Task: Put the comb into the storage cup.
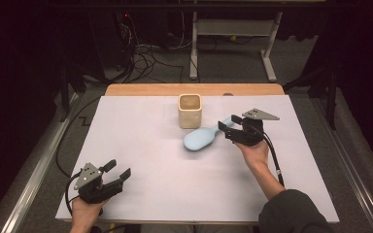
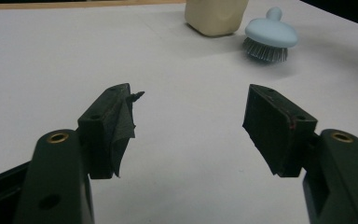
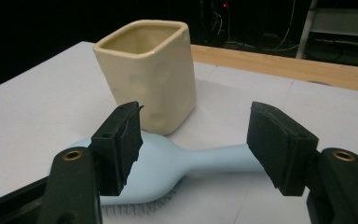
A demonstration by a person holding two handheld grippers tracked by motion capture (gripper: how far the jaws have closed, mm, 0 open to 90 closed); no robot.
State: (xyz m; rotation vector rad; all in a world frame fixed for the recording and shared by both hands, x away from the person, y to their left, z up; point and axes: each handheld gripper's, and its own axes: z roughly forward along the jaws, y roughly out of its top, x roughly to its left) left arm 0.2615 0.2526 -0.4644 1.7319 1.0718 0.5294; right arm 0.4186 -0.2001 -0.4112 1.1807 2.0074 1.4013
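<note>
Tongs on the right (image 1: 227,127) spread wide over the blue hairbrush's (image 1: 200,138) handle beside the cream cup (image 1: 190,110); left tongs (image 1: 116,172) apart, holding nothing.

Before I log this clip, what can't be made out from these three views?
- Inside of the cream cup: its own walls hide the bottom in the high view and the right gripper view.
- Blue hairbrush: the right gripper has open jaws over it; the head's end is cut off by the bottom edge behind the near jaw.
- The brush handle's end is cut off by the top edge in the left gripper view, where the left gripper is open.
</note>
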